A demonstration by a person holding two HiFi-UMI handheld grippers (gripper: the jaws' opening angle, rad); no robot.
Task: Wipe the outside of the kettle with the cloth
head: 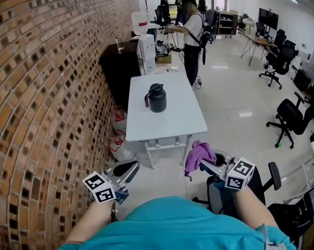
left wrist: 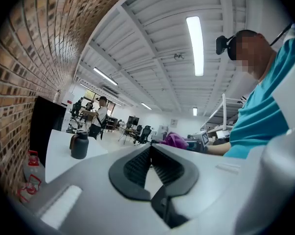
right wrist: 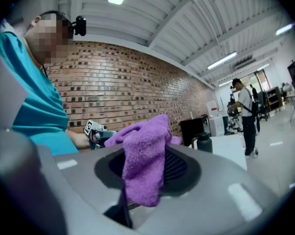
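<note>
kettle (head: 157, 98): a dark kettle is seen upright near the middle of the white surface (head: 184, 120), its handle turned toward the brick wall (head: 42, 87); it is well apart from both grippers.
cloth (right wrist: 143, 166): a purple cloth is pinched in the right gripper (head: 208, 165) and is draped over the jaws (one fold hangs down in front of them).
right gripper: the jaws are closed on the cloth; the gripper is held level, close to the body and short of the near end of the surface.
left gripper (left wrist: 149, 150): the jaws are pressed together with nothing between them; the gripper is held level on the side of the brick wall.
background: a standing person (head: 193, 33) is seen beyond the far end of the surface, and an office chair (head: 292, 120) is seen on the open floor to the right.
</note>
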